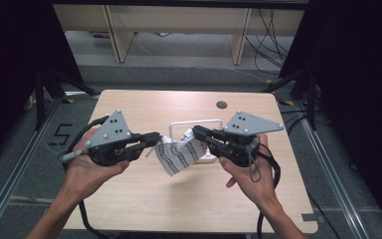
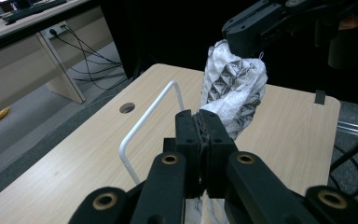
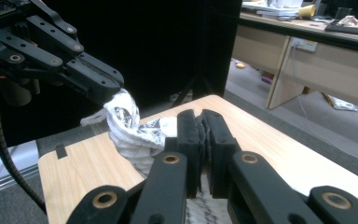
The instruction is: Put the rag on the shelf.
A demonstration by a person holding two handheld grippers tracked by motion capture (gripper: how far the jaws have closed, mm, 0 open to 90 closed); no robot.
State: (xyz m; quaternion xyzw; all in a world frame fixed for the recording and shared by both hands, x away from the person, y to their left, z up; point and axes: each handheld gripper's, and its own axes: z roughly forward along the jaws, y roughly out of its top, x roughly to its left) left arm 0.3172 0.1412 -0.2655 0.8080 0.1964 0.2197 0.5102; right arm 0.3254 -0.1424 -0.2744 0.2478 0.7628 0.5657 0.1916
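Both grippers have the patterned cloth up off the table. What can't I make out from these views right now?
- Patterned cloth: bunched, so its shape and full pattern are hidden, high view.
- White wire rack: front part covered by the cloth and the right gripper, high view.
- Cloth edge inside the left gripper: hidden by its shut jaws, left gripper view.

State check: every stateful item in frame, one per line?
left hand-held gripper: shut on the cloth's left end
right hand-held gripper: shut on the cloth's right end
patterned cloth: held off the table, sagging between both grippers
white wire rack: upright on the table, behind the cloth
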